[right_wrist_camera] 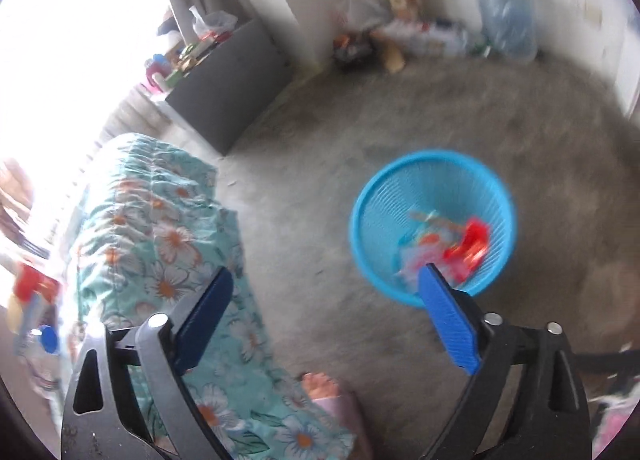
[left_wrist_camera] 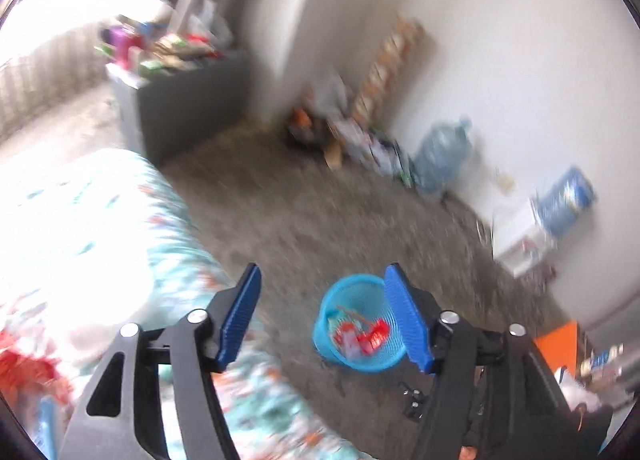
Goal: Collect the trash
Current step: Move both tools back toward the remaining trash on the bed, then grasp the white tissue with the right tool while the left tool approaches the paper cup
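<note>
Left gripper [left_wrist_camera: 320, 320] and right gripper [right_wrist_camera: 326, 320] both hang with jaws spread, nothing between them; the blue basket [right_wrist_camera: 384, 184] holding red wrappers [right_wrist_camera: 472, 244] stands on the floor at two o'clock from the right gripper

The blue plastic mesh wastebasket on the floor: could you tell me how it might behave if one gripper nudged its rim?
The blue plastic mesh wastebasket is probably light: thin slatted walls, only a few wrappers inside. It narrows toward its base, so a rim push would likely tip or slide it across the bare concrete floor.

Grey floor [right_wrist_camera: 360, 132]; blue basket [right_wrist_camera: 432, 180], water jug [right_wrist_camera: 508, 4]
</note>
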Demonstrator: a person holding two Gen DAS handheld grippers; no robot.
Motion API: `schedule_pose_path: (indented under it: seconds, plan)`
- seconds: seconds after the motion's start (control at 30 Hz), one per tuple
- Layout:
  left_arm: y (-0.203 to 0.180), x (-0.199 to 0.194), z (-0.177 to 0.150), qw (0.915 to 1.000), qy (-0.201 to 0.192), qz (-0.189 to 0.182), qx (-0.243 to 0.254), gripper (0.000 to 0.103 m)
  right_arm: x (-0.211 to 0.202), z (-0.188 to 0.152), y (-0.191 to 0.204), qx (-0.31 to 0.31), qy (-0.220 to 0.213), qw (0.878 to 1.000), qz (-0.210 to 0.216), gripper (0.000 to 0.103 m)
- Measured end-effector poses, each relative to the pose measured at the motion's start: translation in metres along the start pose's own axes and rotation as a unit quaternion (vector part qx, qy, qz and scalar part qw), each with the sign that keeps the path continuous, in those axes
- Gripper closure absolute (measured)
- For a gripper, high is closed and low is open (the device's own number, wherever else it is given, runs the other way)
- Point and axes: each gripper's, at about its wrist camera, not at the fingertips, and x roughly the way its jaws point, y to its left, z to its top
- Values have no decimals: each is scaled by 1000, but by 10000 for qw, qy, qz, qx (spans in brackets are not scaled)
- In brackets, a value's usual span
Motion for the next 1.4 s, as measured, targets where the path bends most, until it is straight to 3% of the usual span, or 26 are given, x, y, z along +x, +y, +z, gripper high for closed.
schedule_pose_path:
  seconds: [0.17, 0.27, 0.4, 0.5, 0.6, 0.73, 0.83, 0.87, 1.0, 1.13, 1.27, 1.33, 1.4]
  plan:
    - [59, -102, -37, 9886, -1315, 500, -545, 31, -7, -6, 34, -1039, -363, 9845, -1366, 8]
    - [92, -145, -59, 9793, -1652, 748, -896, 31, -9, -7, 48, -1544, -446, 9749, -1540, 8]
    - [134, -197, -81, 9675, -1939, 993, -1280, 31, -29, 4, 73, -1842, -702, 9751, -1016, 8]
    - [164, -223, -97, 9600, -2045, 1161, -1519, 31, -56, 13, 105, -1966, -1063, 9742, -304, 8]
    - [186, -238, -116, 9577, -2040, 1155, -1668, 31, -69, 20, 134, -1916, -1096, 9737, 566, 8]
    - [204, -247, -125, 9559, -2013, 1145, -1805, 31, -63, 30, 172, -1820, -284, 9657, 1832, 8]
    - [216, -246, -127, 9586, -1908, 989, -1870, 32, -53, 35, 194, -1692, 248, 9546, 2441, 8]
    - [221, -244, -125, 9591, -1840, 1001, -1901, 38, -46, 36, 201, -1669, 455, 9497, 2609, 8]
    - [234, -222, -118, 9652, -1493, 1153, -1811, 50, -6, 29, 223, -1572, 1218, 9429, 2673, 10]
    - [224, -194, -109, 9749, -1034, 1663, -1064, 51, 16, 22, 235, -1436, 1601, 9441, 2498, 15]
    - [205, -159, -104, 9648, -548, 2571, 54, 50, 23, 32, 251, -1375, 1620, 9458, 2457, 16]
    - [208, -152, -105, 9635, -482, 2631, 61, 50, 28, 38, 257, -1301, 1629, 9454, 2507, 17]
    - [216, -153, -106, 9693, -546, 2386, -222, 51, 35, 45, 265, -1160, 1702, 9421, 2645, 19]
